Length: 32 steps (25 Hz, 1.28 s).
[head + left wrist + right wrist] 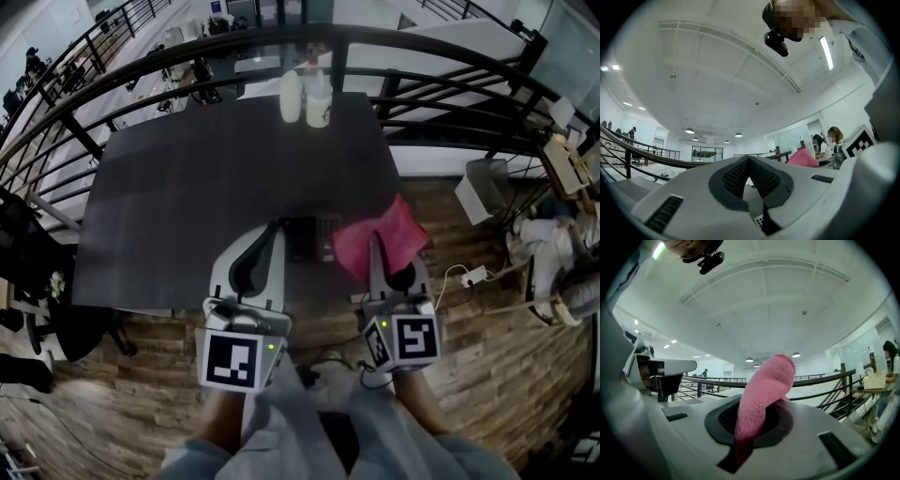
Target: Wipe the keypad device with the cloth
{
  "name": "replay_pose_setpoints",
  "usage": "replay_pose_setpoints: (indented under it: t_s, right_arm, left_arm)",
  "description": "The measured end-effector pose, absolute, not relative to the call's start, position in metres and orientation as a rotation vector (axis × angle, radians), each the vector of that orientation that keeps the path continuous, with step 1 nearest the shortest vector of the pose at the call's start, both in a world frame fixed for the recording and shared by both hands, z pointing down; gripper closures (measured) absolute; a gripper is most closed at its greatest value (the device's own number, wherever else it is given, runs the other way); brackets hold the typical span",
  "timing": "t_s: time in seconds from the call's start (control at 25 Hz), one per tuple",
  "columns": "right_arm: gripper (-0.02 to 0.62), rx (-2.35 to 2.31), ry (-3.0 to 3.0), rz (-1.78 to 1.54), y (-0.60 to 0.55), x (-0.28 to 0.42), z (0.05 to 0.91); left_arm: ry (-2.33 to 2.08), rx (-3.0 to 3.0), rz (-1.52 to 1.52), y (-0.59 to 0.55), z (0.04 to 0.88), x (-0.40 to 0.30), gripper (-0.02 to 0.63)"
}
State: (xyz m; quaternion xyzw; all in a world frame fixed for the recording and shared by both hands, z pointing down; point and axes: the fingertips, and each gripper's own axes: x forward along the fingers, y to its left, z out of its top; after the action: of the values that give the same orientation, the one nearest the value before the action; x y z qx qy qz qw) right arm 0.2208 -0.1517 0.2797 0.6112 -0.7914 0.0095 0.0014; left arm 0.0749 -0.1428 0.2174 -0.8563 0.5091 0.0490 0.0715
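Just short of the keys: cloth waits beside the keypad device

At the near edge of a dark table (234, 169), the keypad device (307, 239) lies flat between two hand-held grippers. The right gripper (375, 248) pinches a pink cloth (392, 232) between its jaws. The fabric bunches up out of the pads and spreads over the table just right of the device, reaching or overlapping its right edge. The left gripper (274, 234) sits at the device's left side, perhaps against it, with its jaw tips brought together and nothing caught between them; a sliver of keys shows through the gap lower down. The wipe itself looks about to start. To do it well, the right gripper likely needs to drag the loose part of the cloth leftwards across the keys in slow, overlapping passes. It should ride low enough for the fabric, not the hard jaw tips, to bear on the surface. The left gripper is best pressed at the device's edge so that the device does not slide off the near rim of the table, and the pinch on the cloth wants to be firm throughout
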Motion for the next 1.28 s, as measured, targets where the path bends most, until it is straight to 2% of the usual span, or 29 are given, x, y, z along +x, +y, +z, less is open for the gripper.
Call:
replay_pose_setpoints:
  t_s: [1.28]
  right_arm:
    - [0.569,1.864,-2.505,0.003,-0.159,0.212,0.274]
  left_arm:
    - [1.528,-2.562,0.163,-0.149,0.211,0.078,0.598]
